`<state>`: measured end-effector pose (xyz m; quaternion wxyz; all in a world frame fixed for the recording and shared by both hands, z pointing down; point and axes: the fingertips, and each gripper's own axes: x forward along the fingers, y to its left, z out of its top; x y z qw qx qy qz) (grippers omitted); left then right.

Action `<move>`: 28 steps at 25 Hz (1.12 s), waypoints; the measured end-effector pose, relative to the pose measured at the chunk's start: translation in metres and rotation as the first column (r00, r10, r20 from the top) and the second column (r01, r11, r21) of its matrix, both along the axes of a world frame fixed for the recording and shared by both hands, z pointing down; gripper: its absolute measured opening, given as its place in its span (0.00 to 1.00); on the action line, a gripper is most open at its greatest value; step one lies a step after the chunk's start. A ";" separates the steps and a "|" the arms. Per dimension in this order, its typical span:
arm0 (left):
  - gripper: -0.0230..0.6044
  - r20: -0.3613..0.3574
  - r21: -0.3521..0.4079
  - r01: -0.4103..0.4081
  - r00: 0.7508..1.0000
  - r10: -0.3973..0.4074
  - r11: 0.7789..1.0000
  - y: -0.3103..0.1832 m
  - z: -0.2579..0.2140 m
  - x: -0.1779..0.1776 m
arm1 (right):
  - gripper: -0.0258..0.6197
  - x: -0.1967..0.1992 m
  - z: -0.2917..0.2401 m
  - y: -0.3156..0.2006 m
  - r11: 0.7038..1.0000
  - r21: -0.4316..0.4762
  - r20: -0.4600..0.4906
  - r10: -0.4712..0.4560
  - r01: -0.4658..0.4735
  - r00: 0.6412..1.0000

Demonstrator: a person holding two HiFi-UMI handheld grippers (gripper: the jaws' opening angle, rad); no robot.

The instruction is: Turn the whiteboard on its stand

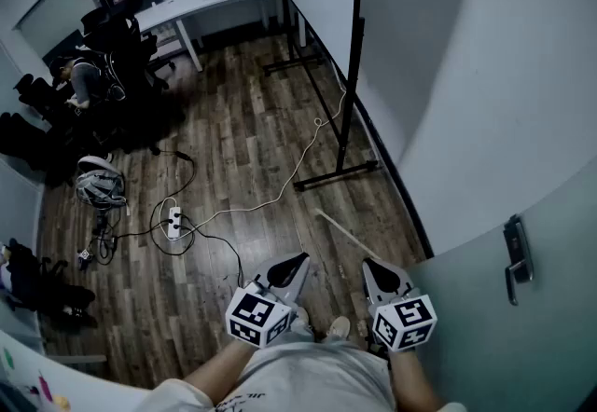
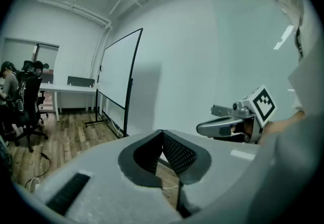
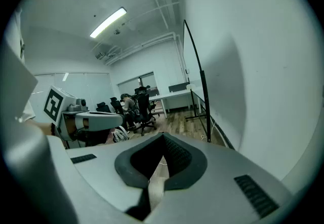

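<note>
**Both jaws shut and empty, whiteboard well ahead along the wall**

Our left gripper has its jaws together at the tips with nothing between them. The right gripper is the same: closed and empty. We hold the two side by side close to our body, tipped a little downward over the wood floor.

The whiteboard is well ahead of us, close along the wall. It sits on a black stand whose near foot lies across the floor.

We judge the board to be a large, stiff, fairly light panel in a thin frame. Its smooth face offers no purchase, so the black side post or the frame edge looks like the place to take hold, or to push with shut jaws. It sits near the wall, so a swinging corner may strike it. A pale cable runs across the floor to the stand and could snag.

We cannot make out a pivot, a locking knob or castors. The right gripper view shows the board nearly edge-on, and the head view cuts off its top.
</note>
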<state>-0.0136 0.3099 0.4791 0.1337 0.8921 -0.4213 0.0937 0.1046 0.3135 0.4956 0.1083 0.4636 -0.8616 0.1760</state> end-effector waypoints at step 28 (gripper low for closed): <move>0.05 -0.032 -0.008 -0.022 0.999 0.022 1.000 -0.046 0.009 -0.066 | 0.05 -0.060 0.002 -0.052 0.998 0.016 0.000 0.061 -0.061 0.998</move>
